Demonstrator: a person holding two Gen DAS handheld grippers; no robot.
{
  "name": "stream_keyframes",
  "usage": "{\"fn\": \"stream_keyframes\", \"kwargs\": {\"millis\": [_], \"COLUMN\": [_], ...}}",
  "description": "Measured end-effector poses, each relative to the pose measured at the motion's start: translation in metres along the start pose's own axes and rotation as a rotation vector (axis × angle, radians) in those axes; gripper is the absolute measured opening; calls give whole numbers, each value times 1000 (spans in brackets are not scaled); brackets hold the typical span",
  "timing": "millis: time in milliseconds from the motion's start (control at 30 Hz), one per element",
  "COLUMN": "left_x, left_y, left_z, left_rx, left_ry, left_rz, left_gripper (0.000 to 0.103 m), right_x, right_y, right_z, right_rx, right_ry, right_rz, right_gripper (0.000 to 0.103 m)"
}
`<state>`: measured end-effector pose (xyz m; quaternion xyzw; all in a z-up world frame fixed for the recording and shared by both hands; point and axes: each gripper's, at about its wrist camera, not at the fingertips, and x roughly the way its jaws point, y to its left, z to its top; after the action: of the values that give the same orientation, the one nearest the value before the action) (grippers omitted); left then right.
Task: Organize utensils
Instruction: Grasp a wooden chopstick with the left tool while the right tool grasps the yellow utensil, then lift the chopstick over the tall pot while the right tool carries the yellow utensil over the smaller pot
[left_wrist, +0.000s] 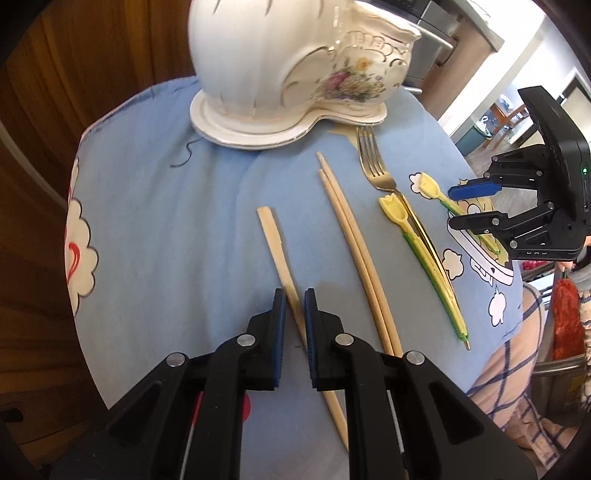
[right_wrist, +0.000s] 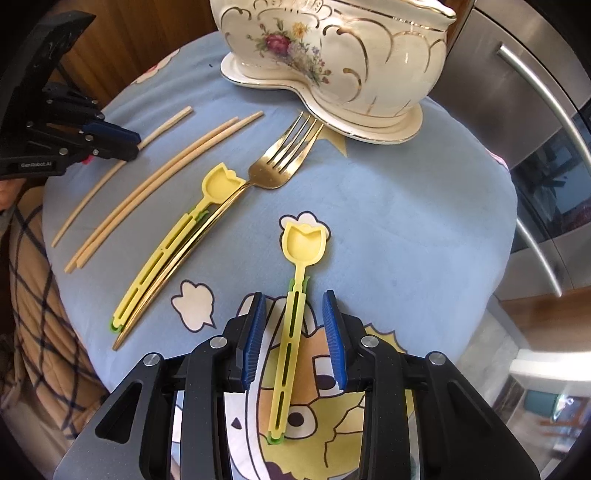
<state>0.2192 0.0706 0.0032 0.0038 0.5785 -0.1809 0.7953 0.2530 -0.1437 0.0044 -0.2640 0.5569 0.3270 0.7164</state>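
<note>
A single pale wooden chopstick (left_wrist: 280, 254) lies on the blue cartoon-print cloth (left_wrist: 166, 221), its long axis running away from the left claw (left_wrist: 294, 295) toward the white floral porcelain holder (left_wrist: 288, 70), its flat squared end farthest out. The left claw's blue ribbed pads stand narrow, pinched on the chopstick's middle, with the rest of the stick trailing back beneath the black fingers. Just to the right lies a pair of chopsticks (left_wrist: 354, 251), side by side and touching, roughly parallel to the single one. Beyond them a gold metal fork (right_wrist: 284, 155) points its tines at the holder's scalloped, gilt-edged base, and a yellow plastic tulip-shaped spoon (right_wrist: 173, 243) with a slotted handle and green end lies along the fork's handle, touching it. A second tulip spoon (right_wrist: 295, 295) rests apart on the cartoon print, bowl pointing away toward the holder, its handle running straight back between the pads of the right claw (right_wrist: 294, 295). That claw stands partly open, its pads on either side of the handle with a visible gap, not pressing it. The cloth looks soft and padded over the rounded table.
</note>
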Motion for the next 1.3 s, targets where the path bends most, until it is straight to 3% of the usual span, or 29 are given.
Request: {"fn": "stream_keyframes", "kwargs": {"millis": [167,267,333,500,900,1133,1300], "left_x": [1,1,1,2,-33,-61,-80], "left_y": [0,-3,-6,-10,-12,-24,-34], "left_z": [-1,-2,-1,-1,-9,-12,-10], "left_rx": [-19,-13,-4,1,-37,-33,-18], "left_ry": [25,37,44,24,-169,-310,-416], "left_rz": [5,15,23,47,28,19,51], "left_gripper": [11,11,10,5,5,5,5], "right_x": [1,2,1,-2,-28,-48,-59], "right_y": [6,10,14,18,-2,-15,-18], "right_z": [7,9,7,4,-10,-21,-20], "right_rx": [-26,-28,-30,-13,72,152,195], "right_ry": [11,4,-7,-51,-180,-327,-415], "right_rz": [-17,-1,7,2,26,73,129], "right_gripper": [32,25,12,10,10,10,10]}}
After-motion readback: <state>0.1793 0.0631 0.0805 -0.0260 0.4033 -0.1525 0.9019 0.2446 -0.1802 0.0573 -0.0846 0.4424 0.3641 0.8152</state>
